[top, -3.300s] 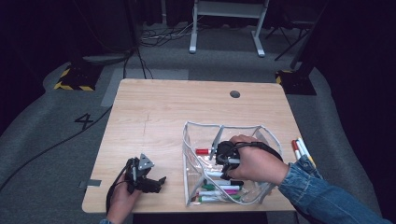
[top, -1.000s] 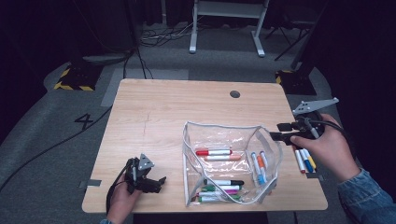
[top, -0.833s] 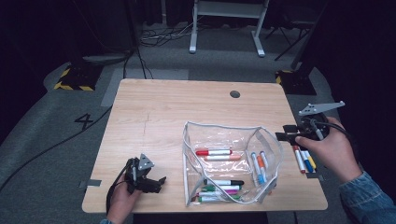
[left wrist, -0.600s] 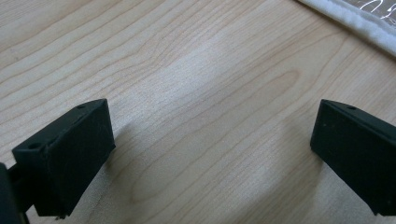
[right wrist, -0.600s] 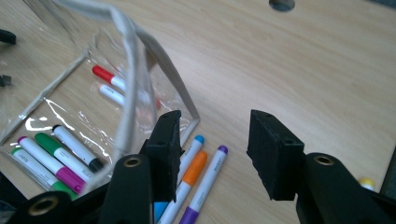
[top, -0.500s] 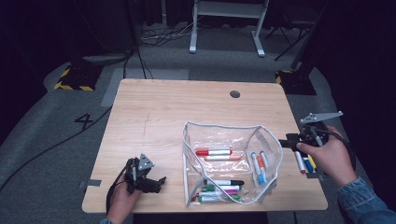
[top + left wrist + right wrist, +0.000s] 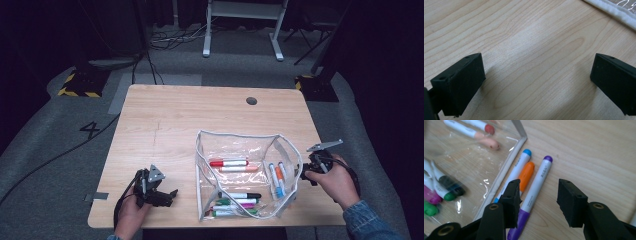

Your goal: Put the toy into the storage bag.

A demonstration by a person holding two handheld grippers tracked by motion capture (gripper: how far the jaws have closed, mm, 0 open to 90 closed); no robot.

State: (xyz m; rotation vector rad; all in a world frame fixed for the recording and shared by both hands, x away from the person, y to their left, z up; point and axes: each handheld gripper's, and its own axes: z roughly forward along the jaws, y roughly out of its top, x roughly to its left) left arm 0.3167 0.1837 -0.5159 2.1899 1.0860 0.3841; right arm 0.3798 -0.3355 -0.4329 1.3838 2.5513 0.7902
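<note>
A clear pouch [image 7: 240,145] with a white rim stands open on the wooden table [image 7: 190,120], with several markers in it, among them a red one [image 7: 228,163]. My right gripper [image 7: 301,174] is low at the pouch's right side, jaws open. In the right gripper view a blue marker [image 7: 520,162], an orange marker [image 7: 526,175] and a purple marker [image 7: 540,177] lie side by side next to the pouch's white seam [image 7: 504,172]. The purple marker's lower end shows between my right gripper's [image 7: 537,192] jaws, with no pad pressing on it. My left gripper [image 7: 167,196] [image 7: 536,82] rests open over bare wood at the front left.
A dark round hole [image 7: 251,100] sits near the table's far edge. The pouch's corner [image 7: 614,10] shows just beyond the left gripper. A white stand [image 7: 242,25] and cables lie on the floor beyond the table.
The right hand left the pouch, swung out over the table's right edge, then came down toward the tabletop beside the pouch. The left gripper stayed put.
</note>
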